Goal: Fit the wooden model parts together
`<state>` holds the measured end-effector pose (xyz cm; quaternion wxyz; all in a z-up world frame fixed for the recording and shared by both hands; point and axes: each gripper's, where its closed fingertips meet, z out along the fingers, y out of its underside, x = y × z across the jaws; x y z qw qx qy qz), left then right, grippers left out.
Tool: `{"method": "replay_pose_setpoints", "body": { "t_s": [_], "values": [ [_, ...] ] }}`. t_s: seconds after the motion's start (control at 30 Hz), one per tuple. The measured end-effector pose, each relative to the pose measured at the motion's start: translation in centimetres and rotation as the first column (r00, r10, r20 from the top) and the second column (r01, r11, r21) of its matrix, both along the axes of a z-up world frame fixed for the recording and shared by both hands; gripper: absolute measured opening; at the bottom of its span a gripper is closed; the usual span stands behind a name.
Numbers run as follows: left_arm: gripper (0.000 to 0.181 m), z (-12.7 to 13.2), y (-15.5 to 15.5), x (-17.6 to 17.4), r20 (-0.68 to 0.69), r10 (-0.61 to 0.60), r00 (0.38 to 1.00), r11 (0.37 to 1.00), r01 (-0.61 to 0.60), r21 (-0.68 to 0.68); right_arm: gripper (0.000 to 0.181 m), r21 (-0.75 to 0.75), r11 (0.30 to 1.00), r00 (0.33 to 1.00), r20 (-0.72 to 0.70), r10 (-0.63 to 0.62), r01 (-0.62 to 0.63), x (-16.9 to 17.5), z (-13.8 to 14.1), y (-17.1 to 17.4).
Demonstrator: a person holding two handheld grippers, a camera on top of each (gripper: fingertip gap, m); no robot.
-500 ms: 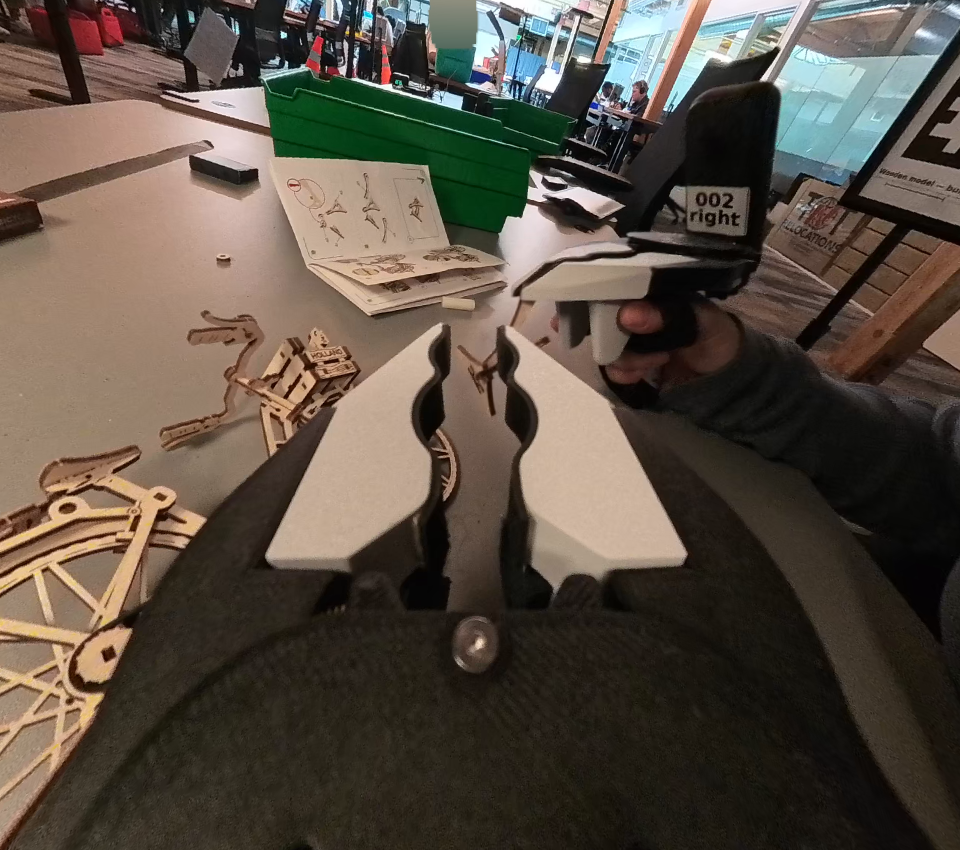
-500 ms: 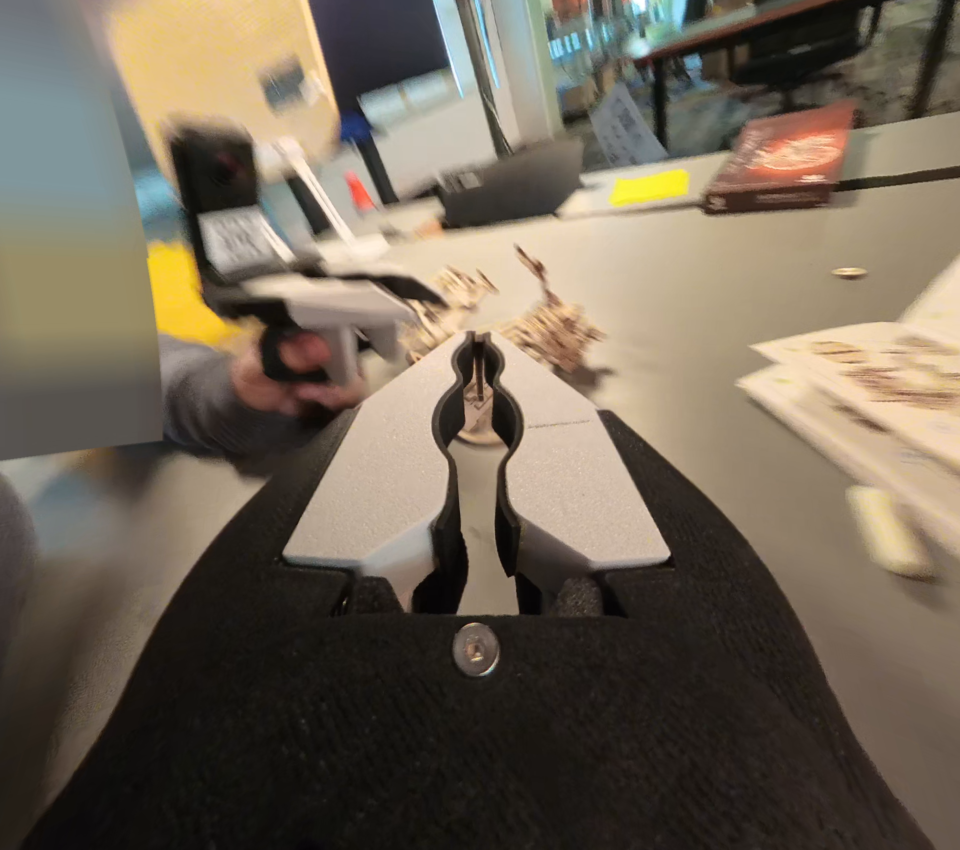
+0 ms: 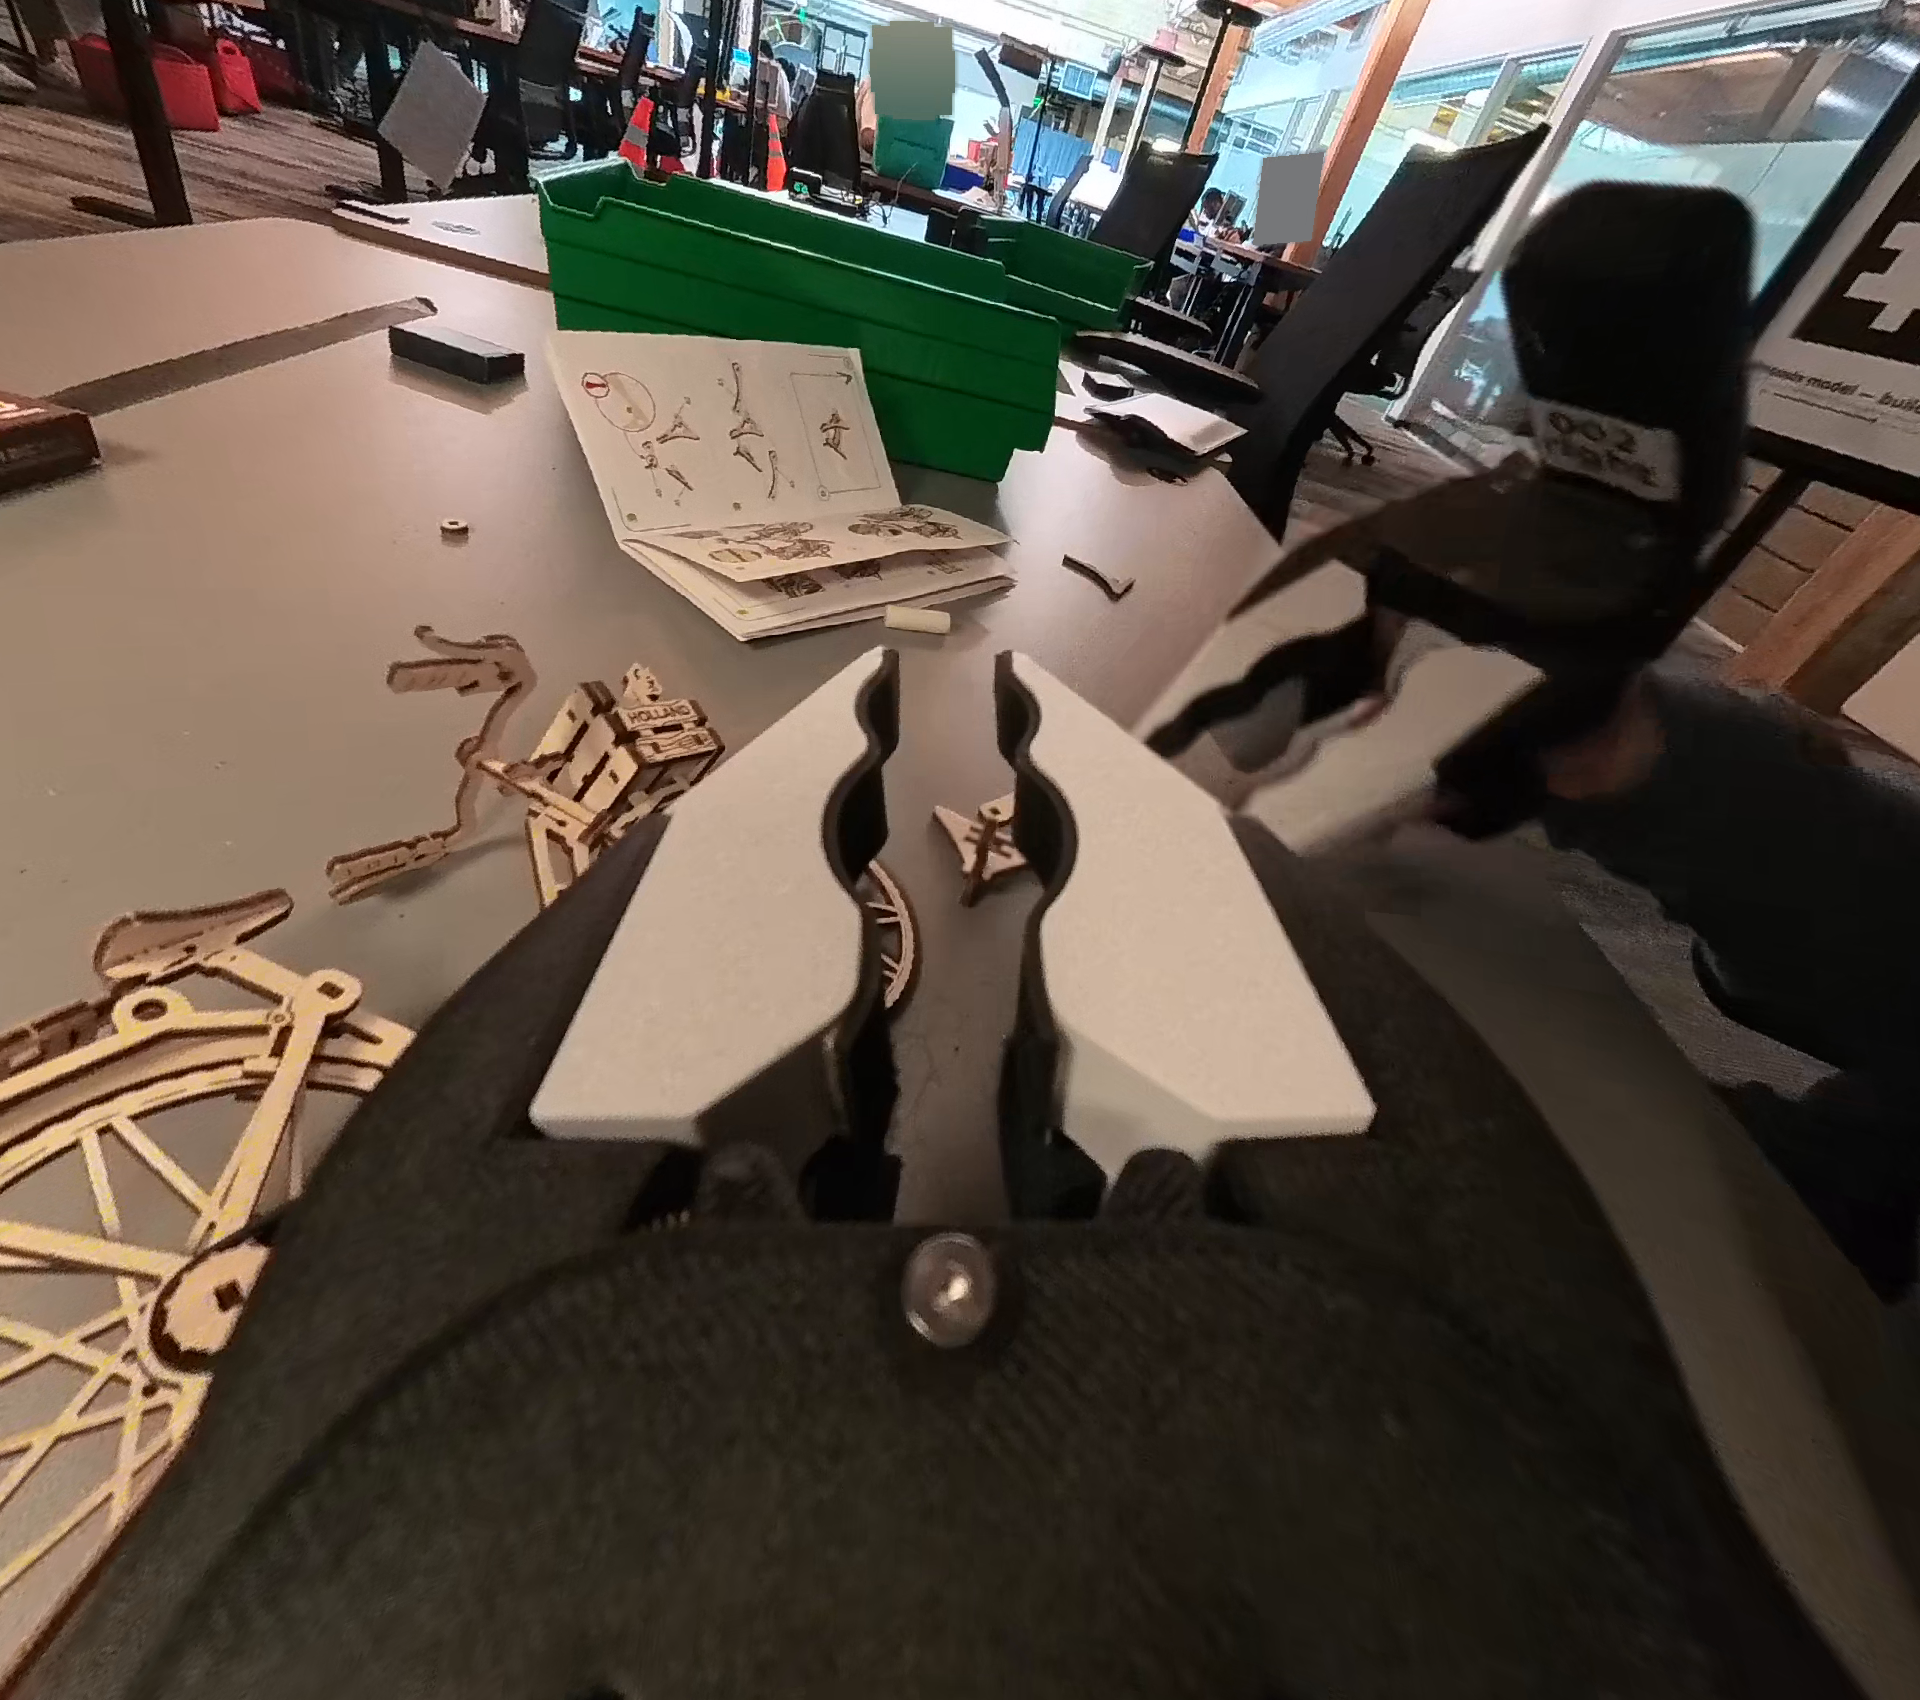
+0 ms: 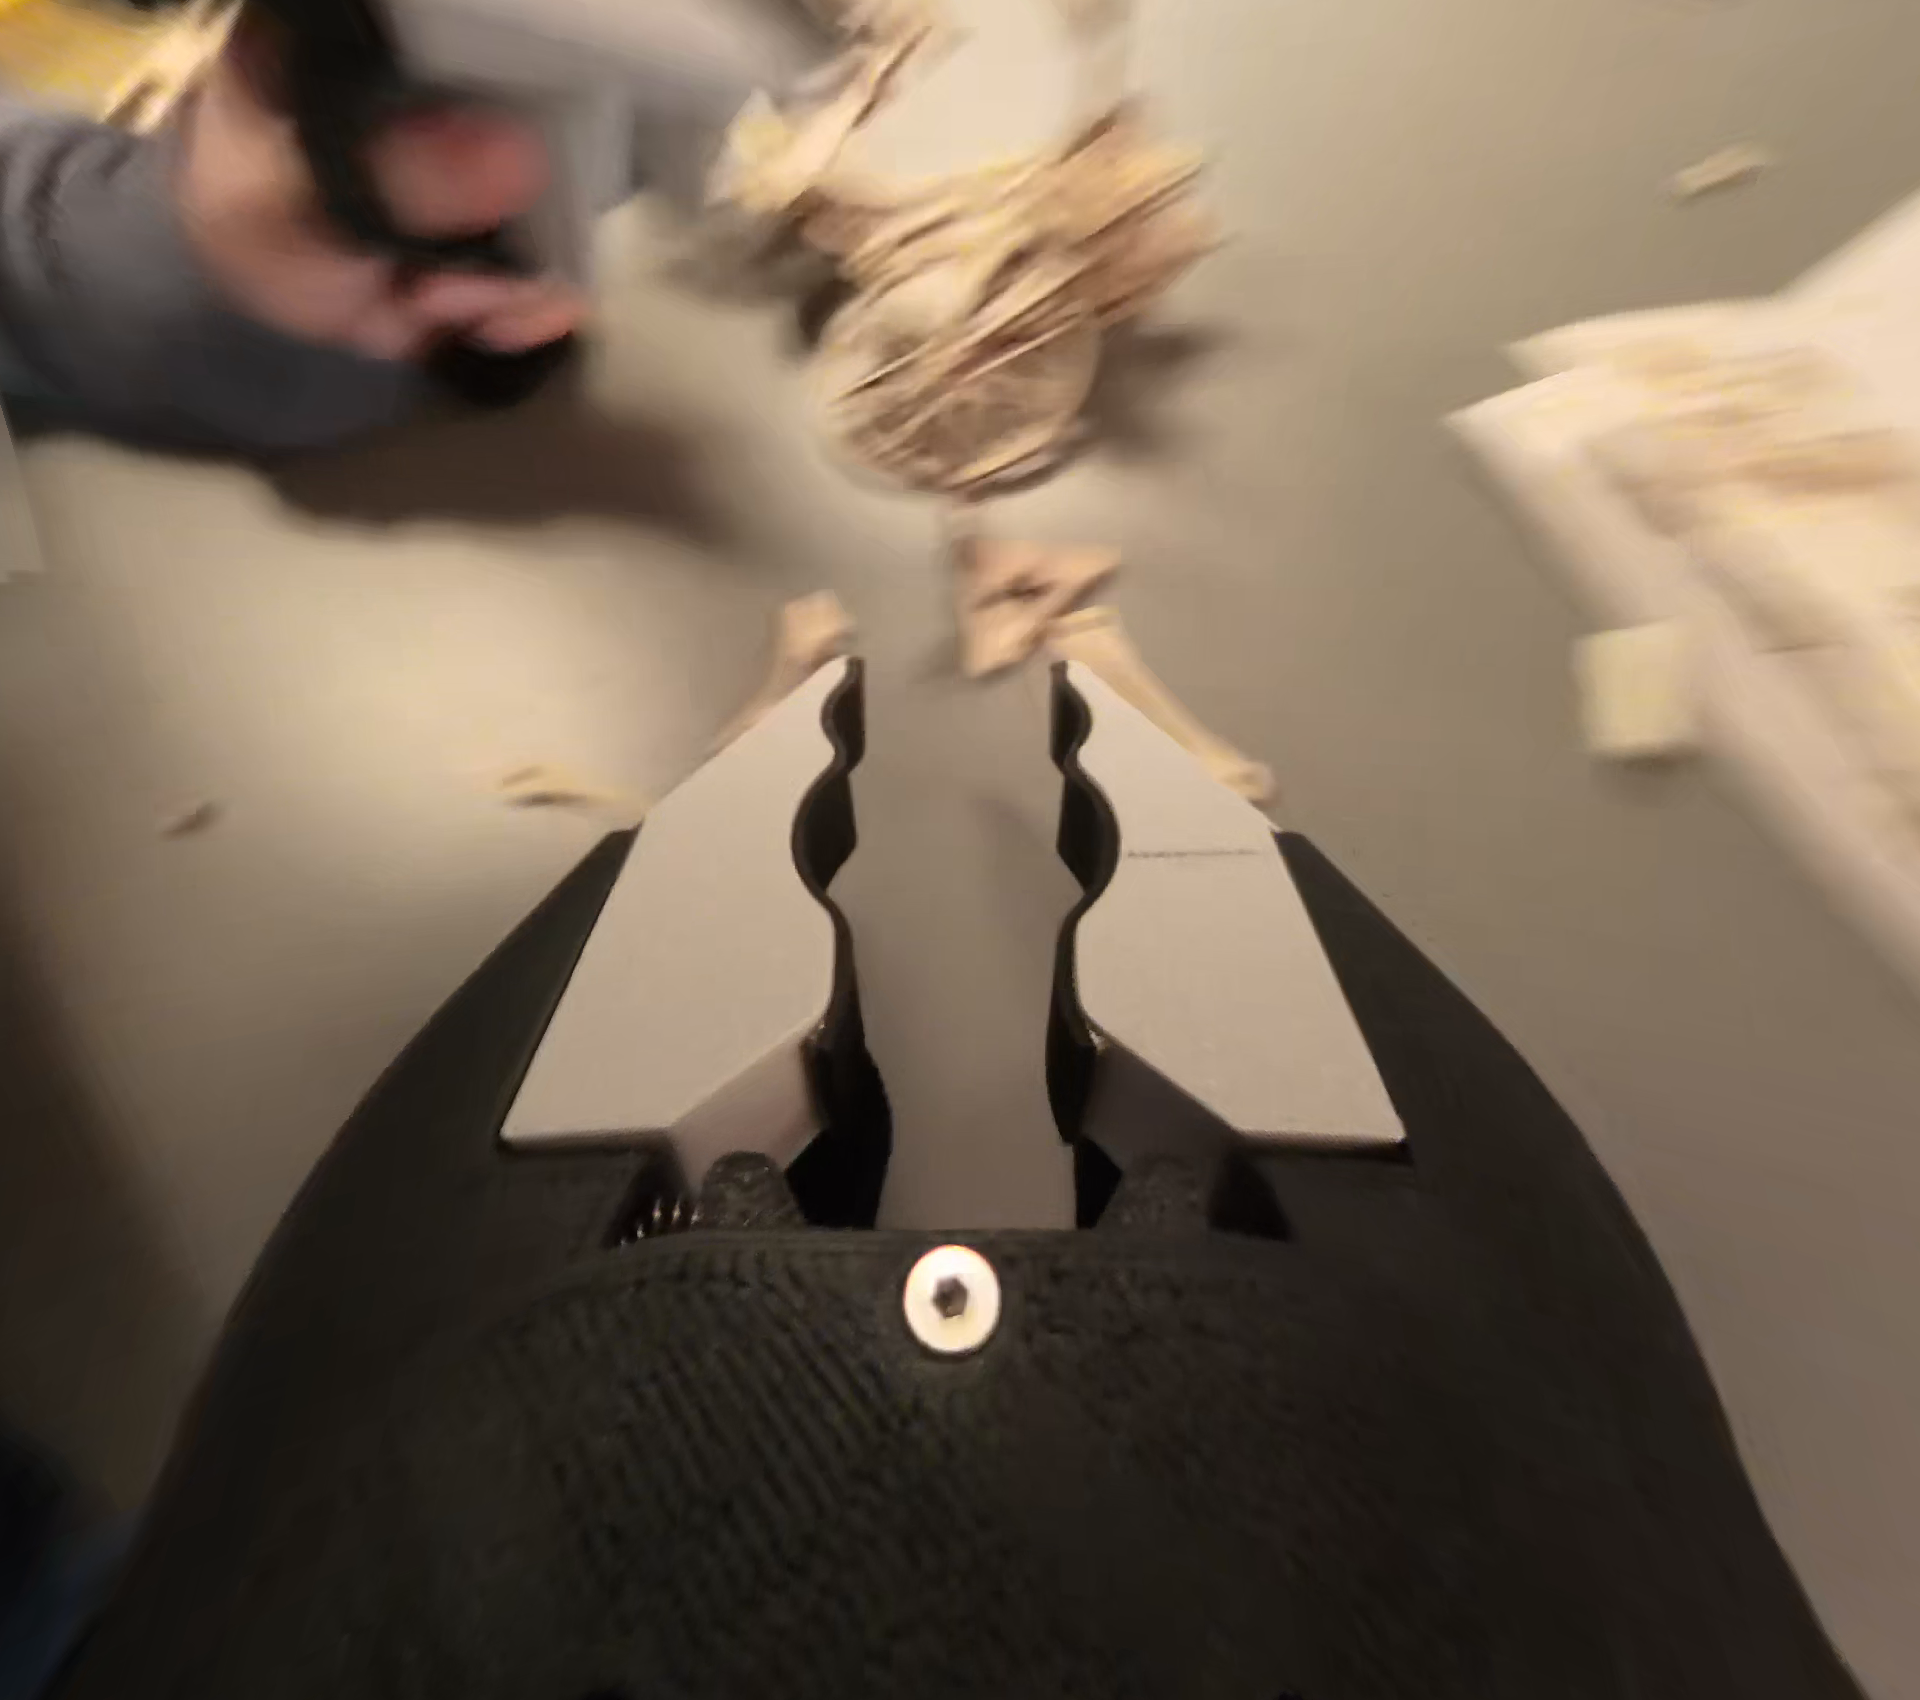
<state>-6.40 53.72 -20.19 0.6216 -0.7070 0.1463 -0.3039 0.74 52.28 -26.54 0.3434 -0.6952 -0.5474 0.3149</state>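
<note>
My left gripper is open and empty, low over the grey table. A small wooden part lies on the table between its fingers. A blocky wooden sub-assembly, a curved wooden arm and a big spoked wheel frame lie to the left. My right gripper is blurred at the right. In its own very blurred view the right gripper is open and empty, just short of a small wooden part, with a spoked wooden assembly beyond. The left gripper is at the upper left.
An open instruction booklet lies ahead, with stacked green bins behind it. A white peg, a dark curved sliver, a small ring and a black block lie on the table. The table edge runs along the right. Across from one pair of fingers to the other is roughly 10 centimetres. To reach the white peg in a straight line is about 12 centimetres for my right fingers, about 20 centimetres for my left. My right wrist view looks at it from another angle.
My right gripper was nearly shut on a thin wooden piece and is now open. It has swung fast, tilting down toward the table. The left gripper has barely moved.
</note>
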Motion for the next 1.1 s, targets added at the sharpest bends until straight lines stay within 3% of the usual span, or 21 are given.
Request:
{"method": "replay_pose_setpoints", "body": {
  "t_s": [0.07,0.13,0.23,0.4,0.57,0.63,0.7,0.77,0.83,0.93,1.1],
  "values": [
    [0.017,0.0,0.0,-0.1,0.0,0.005,1.0,1.0,-0.005,0.0,0.052,0.021,0.999,0.999,0.007,-0.034,0.033,-0.9,-0.4,-1.2],
    [0.018,0.0,-0.1,-0.1,-0.003,0.007,1.0,1.0,-0.007,0.004,0.049,0.032,0.999,0.999,0.039,-0.037,0.036,-1.6,-0.9,-2.2],
    [0.018,0.1,-0.1,-0.2,0.001,0.012,1.0,1.0,-0.012,0.012,0.04,0.035,0.999,0.991,0.126,-0.045,0.041,-2.0,-2.1,-2.7],
    [0.018,0.3,-0.1,-0.6,0.02,0.024,1.0,1.0,-0.024,0.013,0.001,0.088,0.996,0.982,0.182,-0.044,0.028,-2.1,-2.5,-3.1],
    [0.019,0.9,-0.2,-1.4,0.053,0.049,0.997,0.998,-0.052,0.044,0.001,0.288,0.957,0.985,0.154,-0.074,0.027,-1.8,-1.7,-2.2],
    [0.031,1.8,-0.9,-0.9,0.106,-0.011,0.994,0.996,0.002,0.085,0.001,0.457,0.886,0.993,0.037,-0.112,0.083,-1.6,0.8,-1.5],
    [0.066,4.5,-3.5,0.6,0.238,-0.234,0.943,0.958,0.183,0.219,0.0,0.596,0.788,0.988,-0.104,-0.116,0.155,-1.5,4.2,-1.7],
    [0.07,5.1,-4.6,1.5,0.325,-0.331,0.886,0.937,0.267,0.227,0.0,0.712,0.669,0.974,-0.211,-0.087,0.213,-1.3,7.4,-2.6],
    [0.063,4.4,-5.1,2.9,0.333,-0.4,0.854,0.916,0.361,0.174,0.0,0.808,0.543,0.967,-0.251,-0.035,0.229,-1.4,9.6,-4.0],
    [0.04,4.7,-6.9,4.5,0.306,-0.517,0.799,0.856,0.476,0.203,0.0,0.895,0.374,0.965,-0.261,-0.002,0.242,-1.7,11.3,-5.4],
    [0.019,5.4,-8.9,5.5,0.177,-0.577,0.798,0.801,0.509,0.316,0.0,0.931,0.291,0.97,-0.241,0.035,0.221,-2.4,11.6,-6.8]
  ]
}}
